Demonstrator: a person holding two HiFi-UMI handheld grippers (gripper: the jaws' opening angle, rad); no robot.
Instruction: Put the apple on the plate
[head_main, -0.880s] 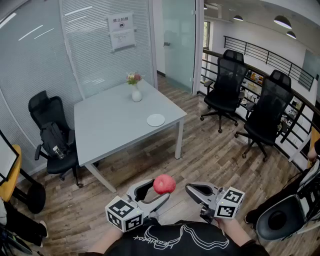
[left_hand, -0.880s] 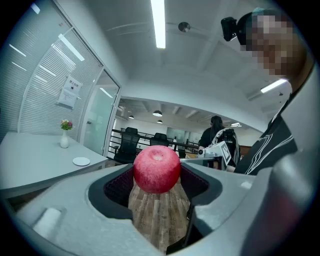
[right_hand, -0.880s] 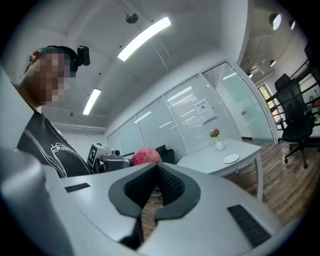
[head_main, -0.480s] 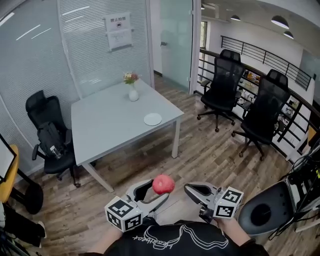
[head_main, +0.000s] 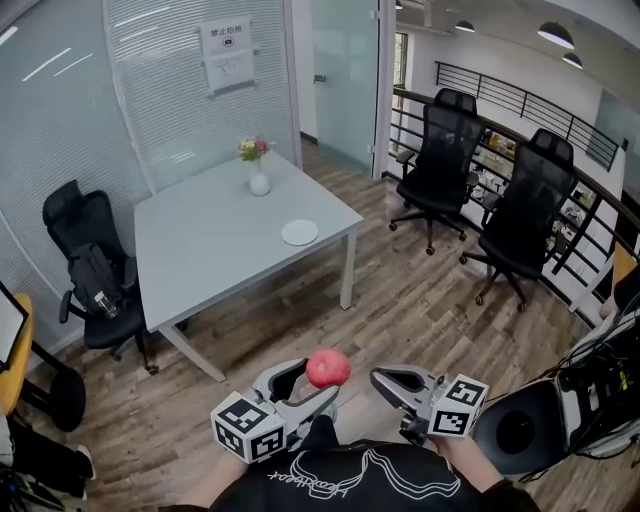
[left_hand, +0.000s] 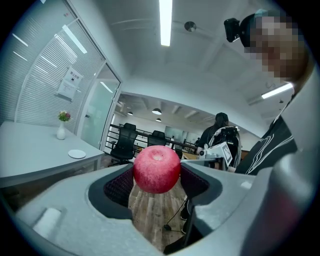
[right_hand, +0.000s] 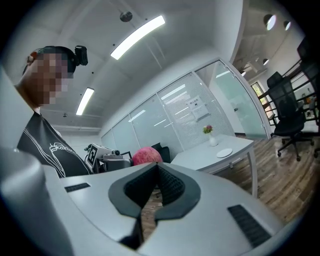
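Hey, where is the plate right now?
In the head view, the plate lies near the right-hand corner of the grey table, in front of the flower vase.

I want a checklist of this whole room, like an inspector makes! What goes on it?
Surface: grey table, with a plate and a vase on it.
Job's things: apple held in the air, away from the table; white plate empty, near the table's edge.
Clutter: vase of flowers at the table's far side.
Grippers: left gripper shut on the apple; right gripper shut, empty.
Cables: thin dark cable on the wood floor.
Surroundings: black office chairs, glass wall, railing.
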